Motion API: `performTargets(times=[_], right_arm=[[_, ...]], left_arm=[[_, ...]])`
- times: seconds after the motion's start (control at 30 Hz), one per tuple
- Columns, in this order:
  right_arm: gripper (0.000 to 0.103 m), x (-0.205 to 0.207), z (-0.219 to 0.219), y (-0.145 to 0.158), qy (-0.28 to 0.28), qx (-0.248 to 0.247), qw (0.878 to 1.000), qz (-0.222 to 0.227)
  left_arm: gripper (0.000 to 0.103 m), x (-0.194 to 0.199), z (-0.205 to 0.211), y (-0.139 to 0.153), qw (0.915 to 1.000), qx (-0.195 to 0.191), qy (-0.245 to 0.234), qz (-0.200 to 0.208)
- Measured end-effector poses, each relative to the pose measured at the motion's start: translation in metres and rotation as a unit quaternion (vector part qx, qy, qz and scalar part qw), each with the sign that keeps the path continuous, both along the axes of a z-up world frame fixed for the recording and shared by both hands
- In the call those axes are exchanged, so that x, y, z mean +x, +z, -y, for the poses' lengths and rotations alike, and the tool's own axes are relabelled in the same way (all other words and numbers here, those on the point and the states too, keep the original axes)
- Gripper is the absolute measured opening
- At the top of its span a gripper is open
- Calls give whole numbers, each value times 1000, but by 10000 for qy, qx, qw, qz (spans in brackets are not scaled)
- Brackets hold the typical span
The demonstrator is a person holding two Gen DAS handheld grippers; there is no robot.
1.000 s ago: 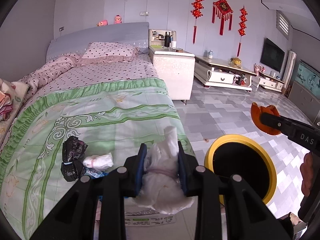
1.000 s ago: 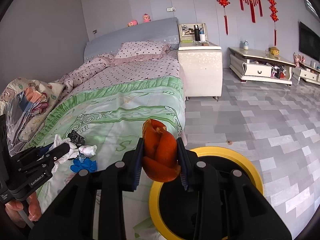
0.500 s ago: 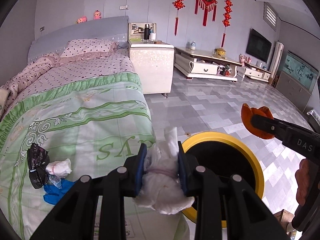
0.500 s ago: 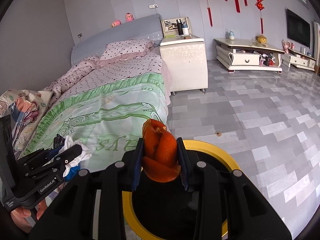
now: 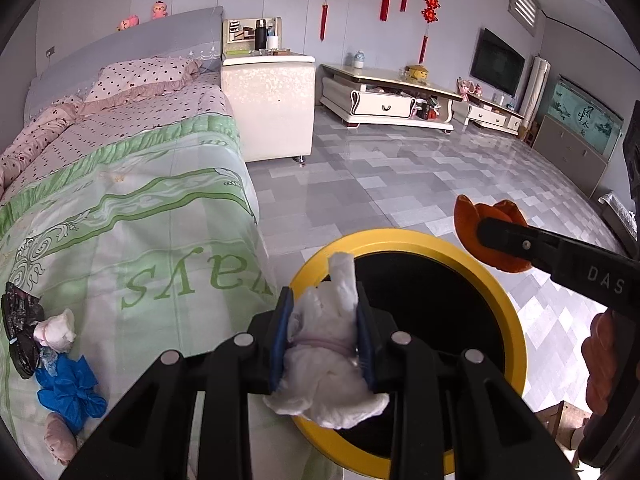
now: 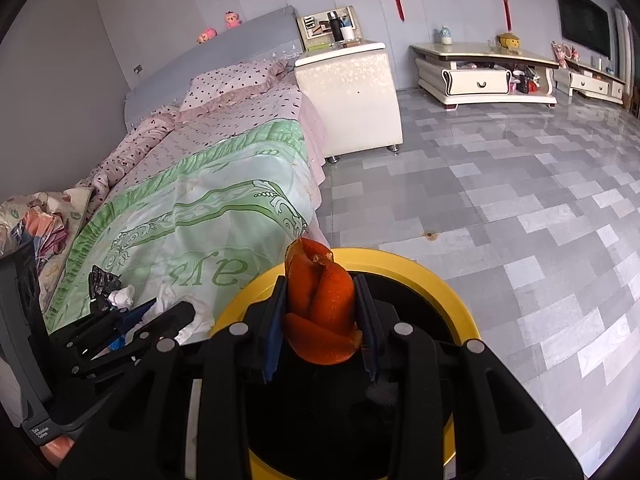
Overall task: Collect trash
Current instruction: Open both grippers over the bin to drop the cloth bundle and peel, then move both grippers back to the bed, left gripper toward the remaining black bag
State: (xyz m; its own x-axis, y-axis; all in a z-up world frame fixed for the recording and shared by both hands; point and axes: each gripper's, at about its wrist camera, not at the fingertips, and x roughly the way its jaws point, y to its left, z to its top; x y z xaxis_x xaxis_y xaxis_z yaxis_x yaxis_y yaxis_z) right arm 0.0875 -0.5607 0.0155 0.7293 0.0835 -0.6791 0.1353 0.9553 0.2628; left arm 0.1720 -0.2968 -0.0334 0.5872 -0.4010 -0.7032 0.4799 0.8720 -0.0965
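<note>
Left gripper (image 5: 322,334) clamped on white tissue wad (image 5: 326,360), right gripper (image 6: 320,312) clamped on orange peel (image 6: 320,308), both over yellow-rimmed bin (image 5: 516,344).

Bright, even daylight throughout; soft sheen and pale reflections on the tiled floor (image 5: 400,168) beneath the far cabinets. Strong fisheye bending toward dark, vignetted corners. Sharp in mid-frame, slightly soft at the rims. Black inside of the yellow-rimmed bin (image 6: 448,292) almost without detail
</note>
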Motion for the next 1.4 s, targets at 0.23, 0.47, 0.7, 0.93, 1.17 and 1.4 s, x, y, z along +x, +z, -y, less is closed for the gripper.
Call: performTargets(times=[0.23,0.47,0.7,0.93,1.17,1.4], right_arm=[[33,7,4,-15,-5,123,9999,-84],[40,6,8,-15,-139,201,9997,-30],[44,1,15,-7,-274,171,9995,23],[46,-8,2,8,-198,185,9995,162],[49,-16,-28,36,10,78,9993,377],[50,-20,-68,64,260,-37,9983,529]], left_arm=[[28,1,13,-15,9998,31,-108,-188],[38,0,12,-17,9994,-60,-162,-301],[60,-3,4,-13,9995,-157,-56,-268],[67,-3,-23,1,9994,-197,225,-146],[70,-5,-66,26,9979,-254,595,60],[72,-9,-115,46,9942,-292,1019,178]])
